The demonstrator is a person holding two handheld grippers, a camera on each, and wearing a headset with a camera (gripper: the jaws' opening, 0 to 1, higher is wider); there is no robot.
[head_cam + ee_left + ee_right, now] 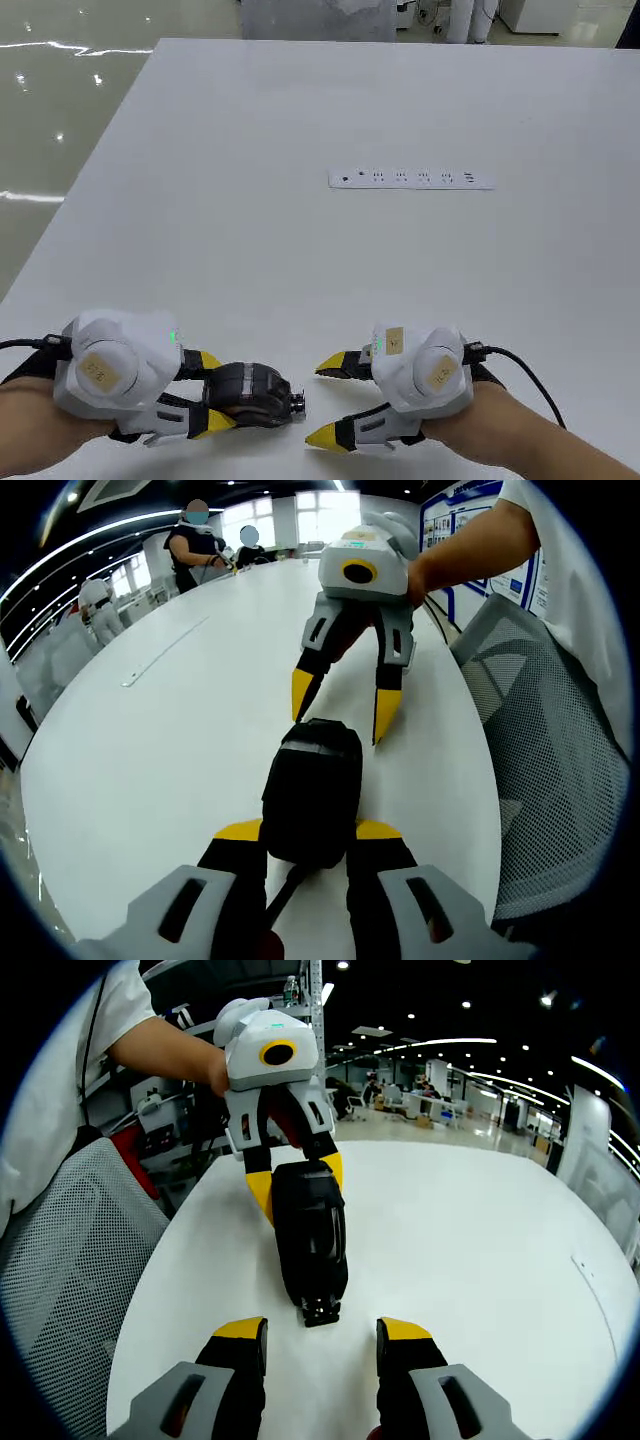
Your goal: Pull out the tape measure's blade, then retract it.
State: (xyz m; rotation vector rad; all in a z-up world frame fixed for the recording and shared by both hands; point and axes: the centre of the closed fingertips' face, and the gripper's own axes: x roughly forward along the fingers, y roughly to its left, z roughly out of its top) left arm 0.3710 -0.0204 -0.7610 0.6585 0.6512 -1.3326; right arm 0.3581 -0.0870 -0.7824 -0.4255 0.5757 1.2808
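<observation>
Jaws of my left gripper (216, 392) are clamped on the black tape measure (252, 393) at the near edge of the white table (300, 120). My right gripper (317, 402) faces it, jaws apart, just short of the blade hook (320, 1311). A power strip (411, 179) lies well beyond.

Head view: I look down and forward across the white table (250, 250), from its near edge. Left and right gripper views: low, close to the surface, facing each other; all three share the tape measure (312, 785).
</observation>
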